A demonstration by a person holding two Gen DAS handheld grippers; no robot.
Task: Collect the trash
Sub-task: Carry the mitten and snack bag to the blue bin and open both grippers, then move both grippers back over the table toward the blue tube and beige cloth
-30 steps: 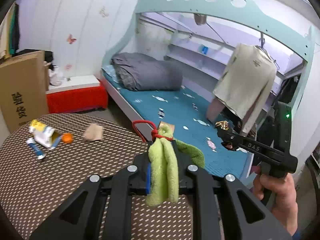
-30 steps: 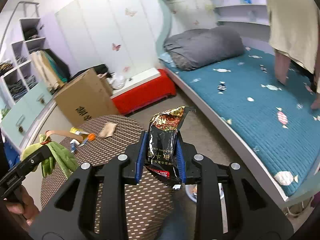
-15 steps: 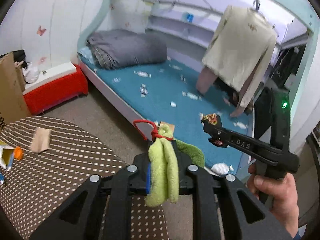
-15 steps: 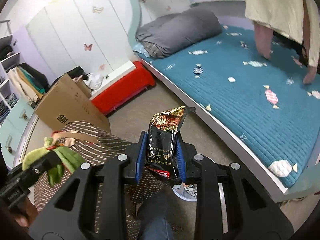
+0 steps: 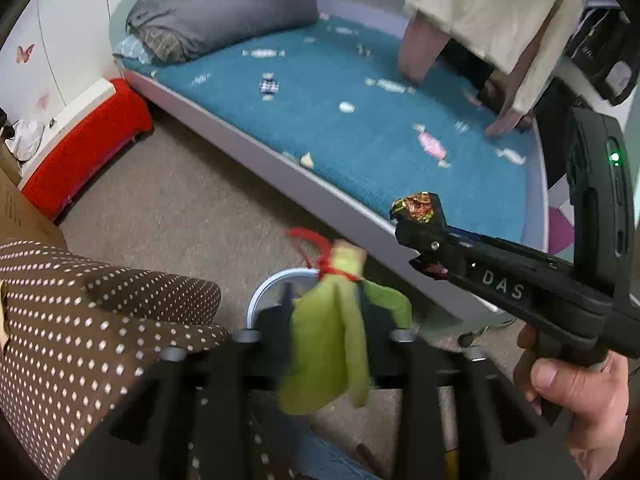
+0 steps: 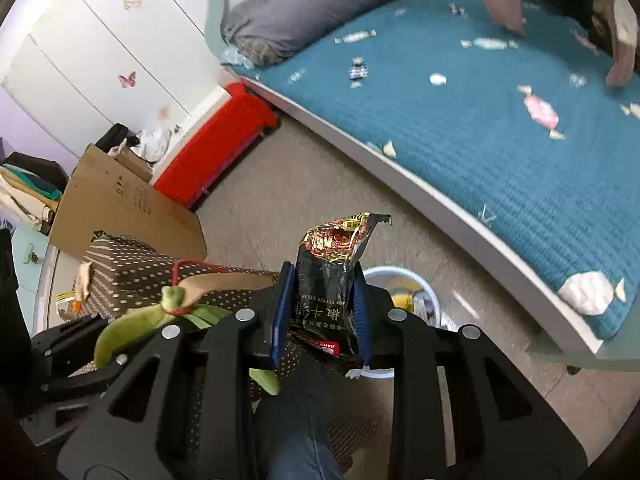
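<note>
- The counter (image 5: 100, 320), under a brown cloth with white dots, fills the left of both views. Scraps lie at its far left edge (image 6: 82, 276) in the right wrist view, too small to name; I take them for trash not yet collected.
- A cardboard box (image 6: 120, 204) stands on the floor just behind the counter's far edge, with a red bench (image 6: 212, 136) beyond it against the wall.
- The left tongs (image 5: 332, 328) point steeply down past the counter's right edge. Their jaws are opening, and the green cloth bundle (image 5: 328, 344), tied with red cord, sits blurred between them; the pads seem no longer to press it. My reading is that it is being let go over the bin.
- The white bin (image 6: 412, 292) stands on the floor just off the counter's right edge, between counter and bed. Its pale rim shows right under the bundle in the left wrist view, which is why both tools tilt down here. It already holds something yellow.
- The right tongs (image 6: 320, 316) pinch a black snack wrapper (image 6: 328, 280) by its lower half, torn gold top standing free. Gripping low keeps it upright until it is above the bin, which it looks close to.
- The person's right hand (image 5: 576, 400) grips that tool's handle.
- The bed (image 6: 500, 128), with a teal cover, runs along the right.
</note>
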